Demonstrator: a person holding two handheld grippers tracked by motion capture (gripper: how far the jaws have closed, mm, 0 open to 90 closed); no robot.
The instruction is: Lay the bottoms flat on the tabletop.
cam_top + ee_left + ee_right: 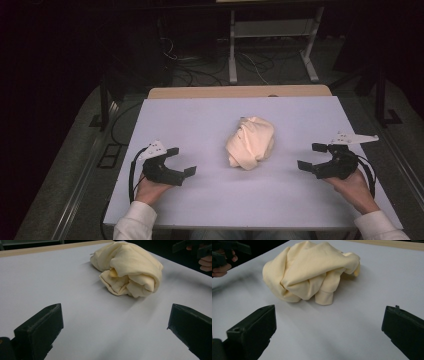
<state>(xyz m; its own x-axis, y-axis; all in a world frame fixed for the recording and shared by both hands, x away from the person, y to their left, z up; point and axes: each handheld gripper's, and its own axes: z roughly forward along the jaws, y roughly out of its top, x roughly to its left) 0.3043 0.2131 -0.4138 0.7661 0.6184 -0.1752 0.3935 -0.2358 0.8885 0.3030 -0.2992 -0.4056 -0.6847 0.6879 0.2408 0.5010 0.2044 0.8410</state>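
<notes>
A crumpled cream-yellow garment [250, 142] lies bunched in the middle of the white table top [210, 120]. A ribbed cuff shows at its near side in the right gripper view, on the garment [312, 272]. In the left gripper view the garment [127, 268] sits ahead and to the right. My left gripper [181, 161] rests at the left, open and empty, well apart from the cloth. At the right, my right gripper [312, 156] is open too, with nothing between its jaws.
The white sheet covers a wooden table whose far edge [240, 91] shows. Beyond it, on the dark floor, stand a white desk frame [272, 45] and loose cables [200, 70]. A metal rail [400, 155] runs along the right side.
</notes>
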